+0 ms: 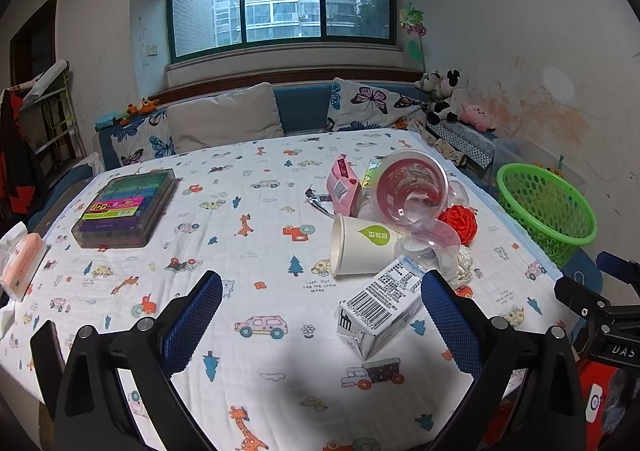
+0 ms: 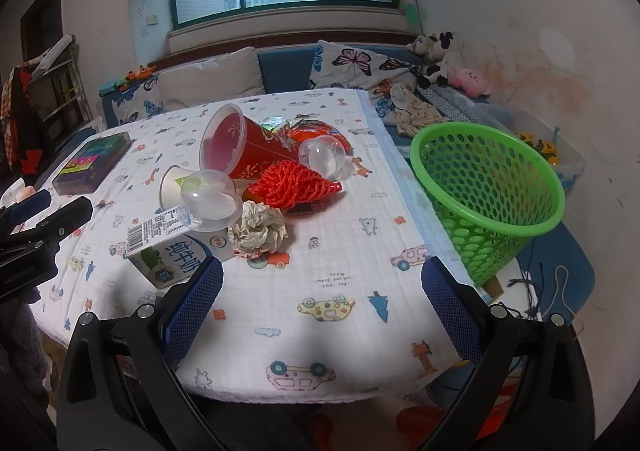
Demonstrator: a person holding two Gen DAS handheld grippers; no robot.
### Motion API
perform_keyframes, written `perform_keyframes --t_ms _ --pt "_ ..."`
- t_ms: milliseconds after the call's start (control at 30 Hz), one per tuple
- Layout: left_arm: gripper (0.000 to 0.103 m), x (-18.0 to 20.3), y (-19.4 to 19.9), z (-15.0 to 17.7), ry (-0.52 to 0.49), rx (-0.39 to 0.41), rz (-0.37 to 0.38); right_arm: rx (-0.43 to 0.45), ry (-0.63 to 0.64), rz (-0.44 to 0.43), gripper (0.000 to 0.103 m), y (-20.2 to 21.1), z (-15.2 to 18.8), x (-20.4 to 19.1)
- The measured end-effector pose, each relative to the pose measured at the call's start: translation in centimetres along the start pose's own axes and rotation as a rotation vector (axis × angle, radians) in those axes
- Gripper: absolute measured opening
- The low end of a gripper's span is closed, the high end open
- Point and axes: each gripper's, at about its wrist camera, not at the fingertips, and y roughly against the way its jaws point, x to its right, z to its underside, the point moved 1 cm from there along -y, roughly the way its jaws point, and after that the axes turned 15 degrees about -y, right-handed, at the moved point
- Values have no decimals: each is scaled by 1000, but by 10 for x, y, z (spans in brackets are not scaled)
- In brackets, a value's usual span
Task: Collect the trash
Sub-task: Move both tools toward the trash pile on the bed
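Note:
A heap of trash lies on the patterned tablecloth: a milk carton (image 1: 380,309) (image 2: 176,251), a white paper cup (image 1: 360,245) (image 2: 172,183) on its side, a big red plastic cup (image 1: 408,187) (image 2: 244,151), clear plastic domes (image 2: 210,205), a red net (image 2: 294,181), a crumpled paper ball (image 2: 258,229) and a pink wrapper (image 1: 342,183). A green basket (image 2: 488,191) (image 1: 546,207) stands tilted at the table's right edge. My left gripper (image 1: 320,311) is open, with the carton just inside its right finger. My right gripper (image 2: 322,303) is open over bare cloth, in front of the heap.
A box of coloured markers (image 1: 126,207) (image 2: 94,163) and a tissue pack (image 1: 22,265) sit at the table's left. Behind the table runs a sofa with cushions (image 1: 224,115) and plush toys (image 1: 444,95). A clear storage bin (image 2: 560,155) stands behind the basket.

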Motion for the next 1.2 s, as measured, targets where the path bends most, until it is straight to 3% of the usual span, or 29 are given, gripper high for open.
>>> perform_keyframes --t_ms 1200 --pt "97 -18 -8 -8 2 -9 -14 -16 9 -26 99 -8 -5 -7"
